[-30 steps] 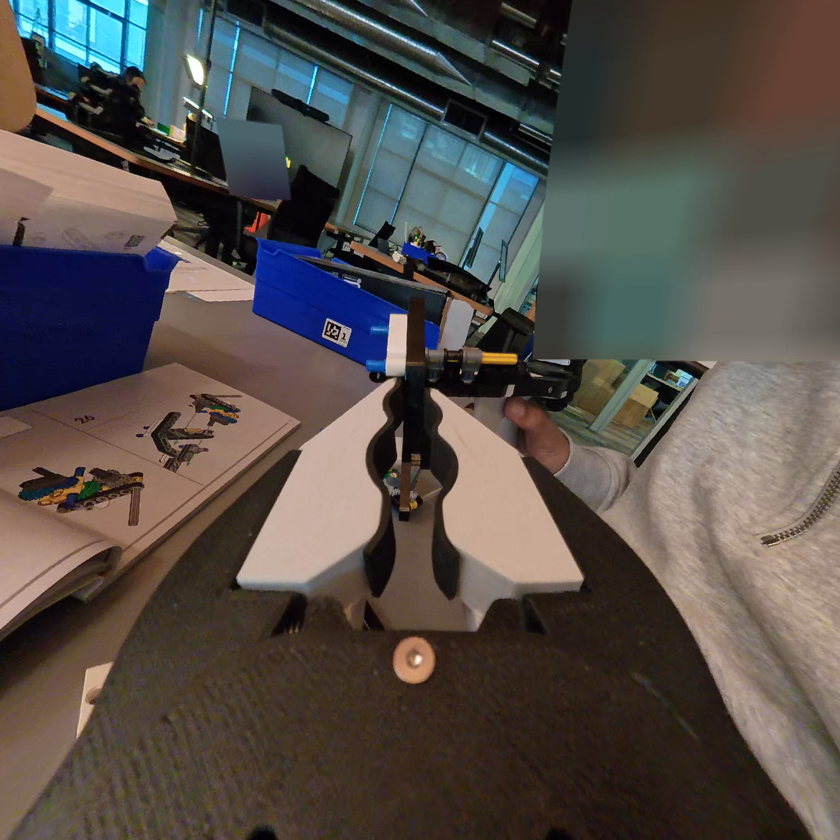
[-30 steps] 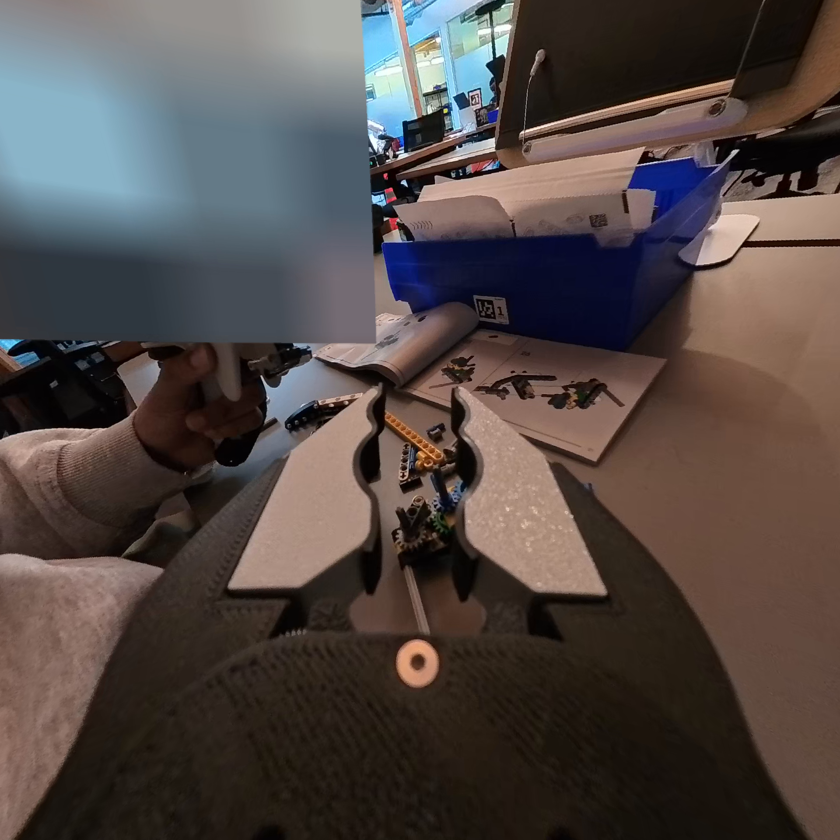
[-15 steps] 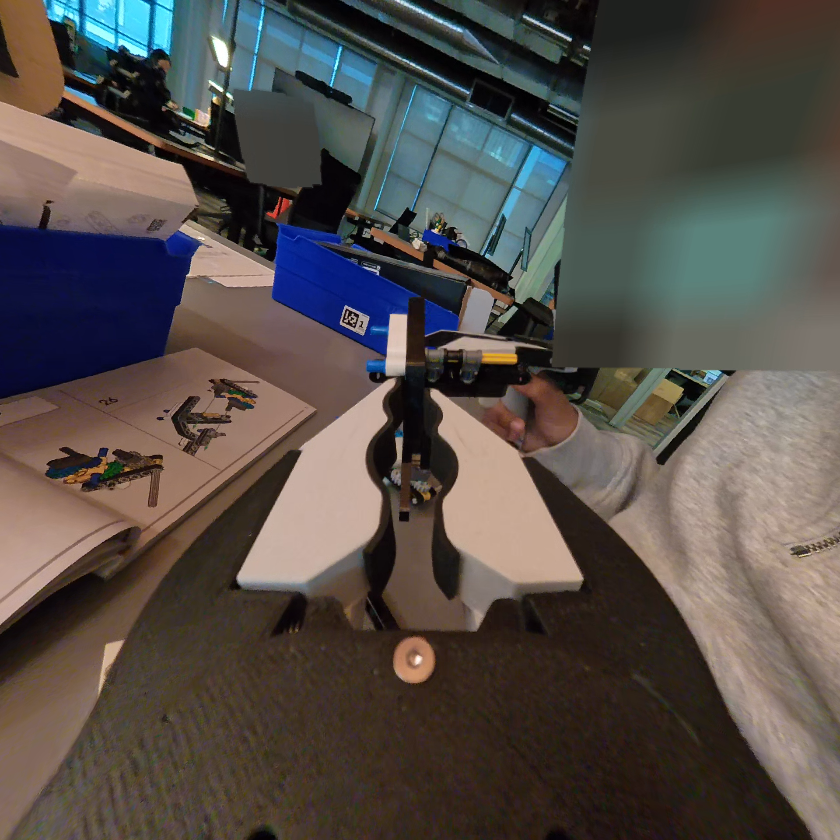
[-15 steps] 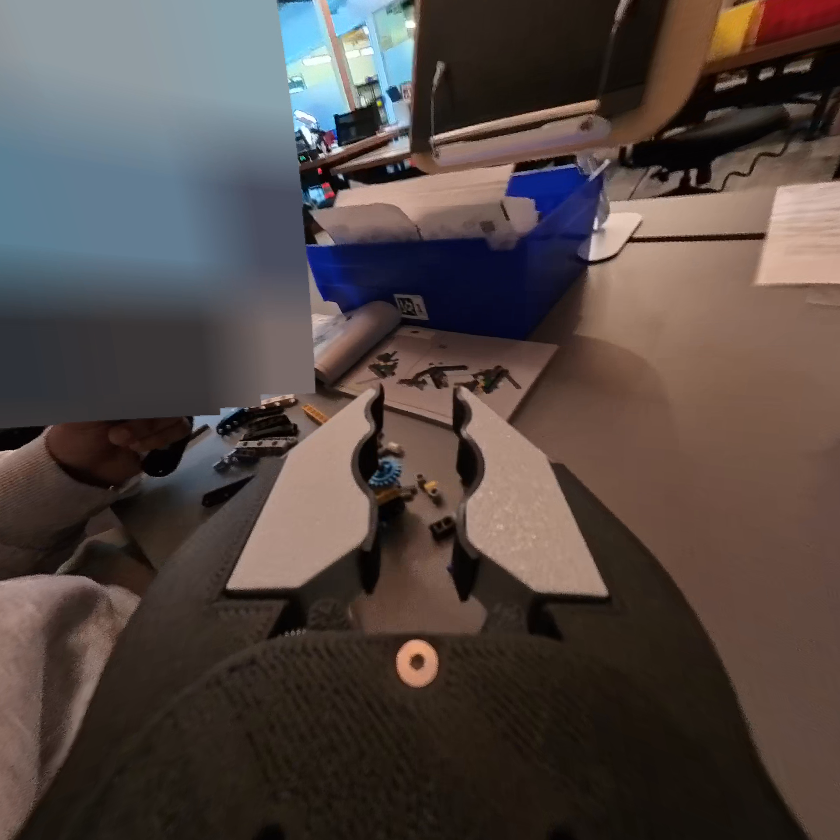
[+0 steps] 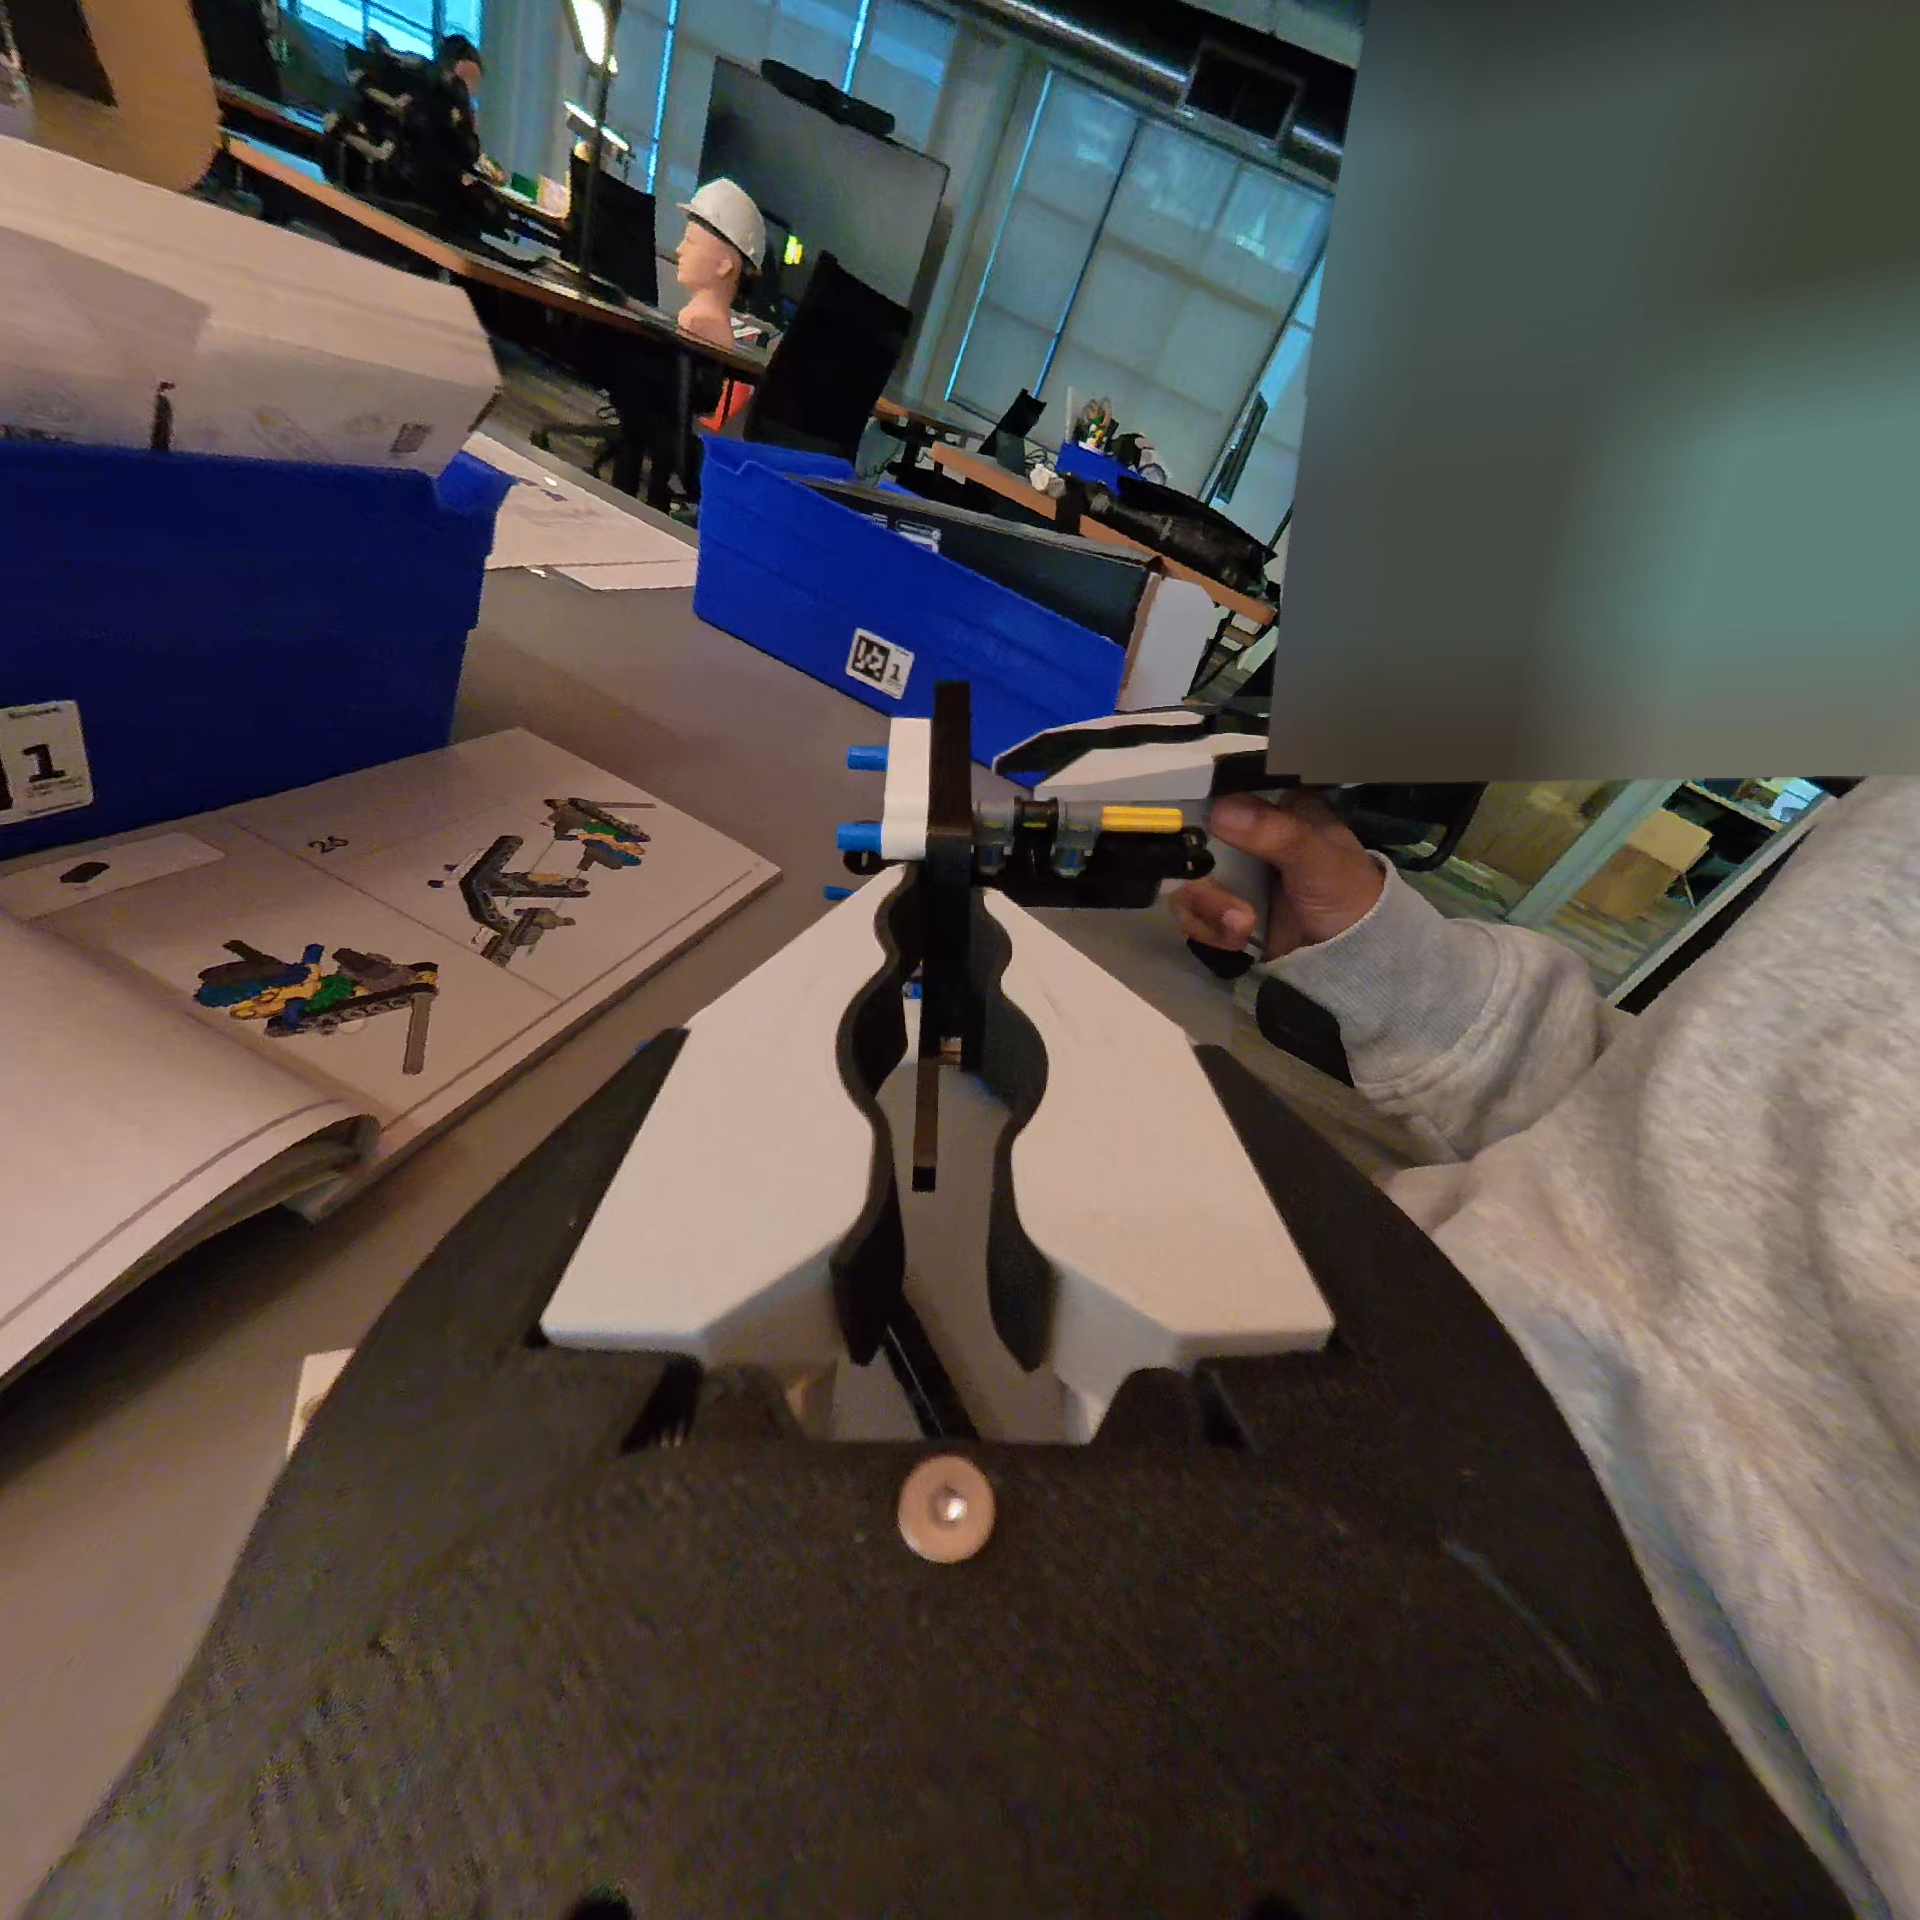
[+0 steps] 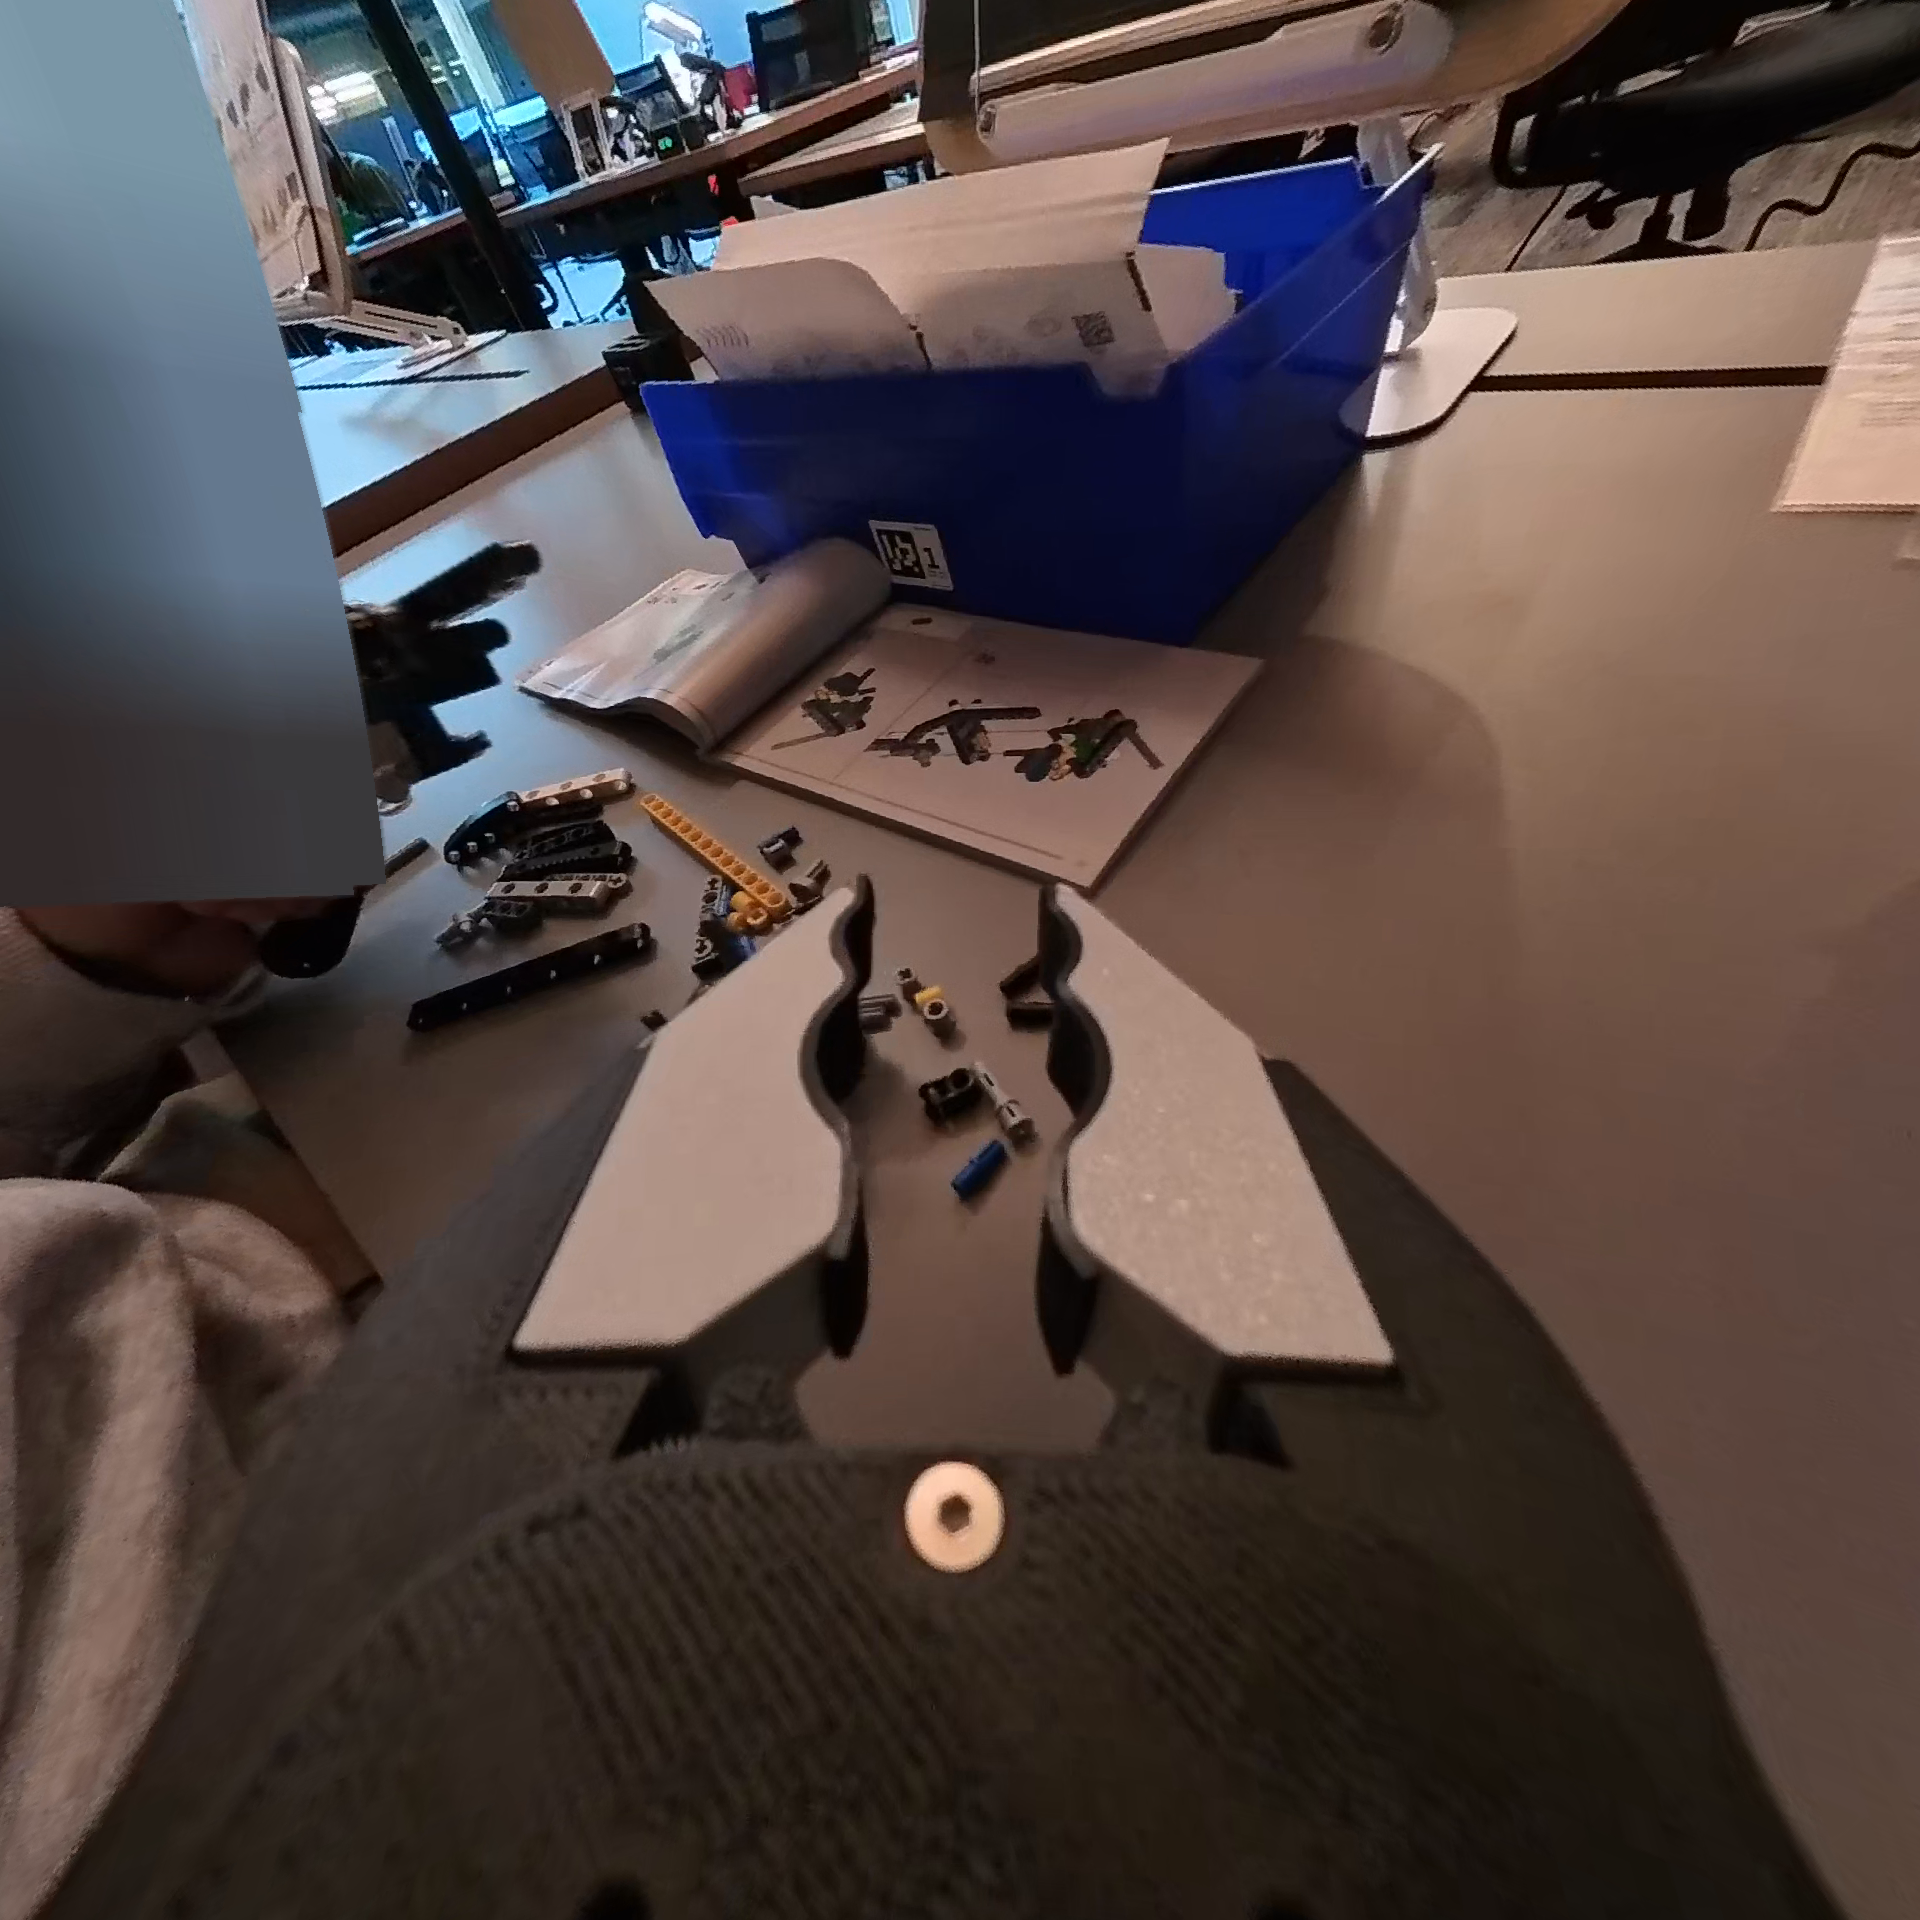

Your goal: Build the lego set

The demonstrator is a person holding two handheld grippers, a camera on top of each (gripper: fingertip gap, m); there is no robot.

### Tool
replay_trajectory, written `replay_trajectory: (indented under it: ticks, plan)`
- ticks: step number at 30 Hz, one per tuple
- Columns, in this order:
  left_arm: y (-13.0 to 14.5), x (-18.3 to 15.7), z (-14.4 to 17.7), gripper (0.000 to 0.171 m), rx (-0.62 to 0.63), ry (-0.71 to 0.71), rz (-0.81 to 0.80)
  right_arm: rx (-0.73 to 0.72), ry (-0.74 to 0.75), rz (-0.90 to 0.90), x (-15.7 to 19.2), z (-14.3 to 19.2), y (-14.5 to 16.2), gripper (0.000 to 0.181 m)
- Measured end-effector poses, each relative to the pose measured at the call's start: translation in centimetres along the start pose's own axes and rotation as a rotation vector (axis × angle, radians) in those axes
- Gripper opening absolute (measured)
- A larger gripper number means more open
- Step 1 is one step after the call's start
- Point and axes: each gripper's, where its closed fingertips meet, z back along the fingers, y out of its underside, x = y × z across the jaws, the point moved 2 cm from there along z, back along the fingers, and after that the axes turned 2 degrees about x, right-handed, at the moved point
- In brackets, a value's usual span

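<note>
My left tongs [image 5: 940, 935] were pinched on the lego assembly [image 5: 1013, 826], gripping its upright black beam so the white block, blue pins and yellow axle stood clear above the fingertips. My right tongs [image 6: 951, 940] were spread and empty, hovering over the loose small parts [image 6: 961, 1091] on the bench [image 6: 1558, 935], with the blue pin [image 6: 979, 1166] lying between the fingers toward six o'clock. I judged the main risk to be the pick: those pieces were tiny and close together, so closing on the pin could nudge its neighbours or flick it away. The thin beam could also pivot in the left grip if pushed sideways during insertion. The right wrist view alone showed the parts pile, including the yellow beam [image 6: 712, 857] at eleven o'clock, and the open instruction booklet [image 6: 987, 727] before the blue bin [image 6: 1039, 488] at twelve. Only the left wrist view showed the assembly clearly, with a second blue bin [image 5: 894, 613] behind it.
</note>
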Motion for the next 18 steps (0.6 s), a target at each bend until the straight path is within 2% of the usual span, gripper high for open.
replay_trajectory:
  ticks: [9, 18]
  plan:
    - [-0.4, 1.3, 0.7, 0.004, -0.027, -0.05, 0.036, -0.01, -0.009, 0.102, 1.3, -0.2, -0.2, 0.033]
    - [0.0, 3.2, 1.3, 0.004, -0.024, -0.122, 0.051, -0.134, 0.058, 0.041, -1.4, 0.2, -1.3, 0.033]
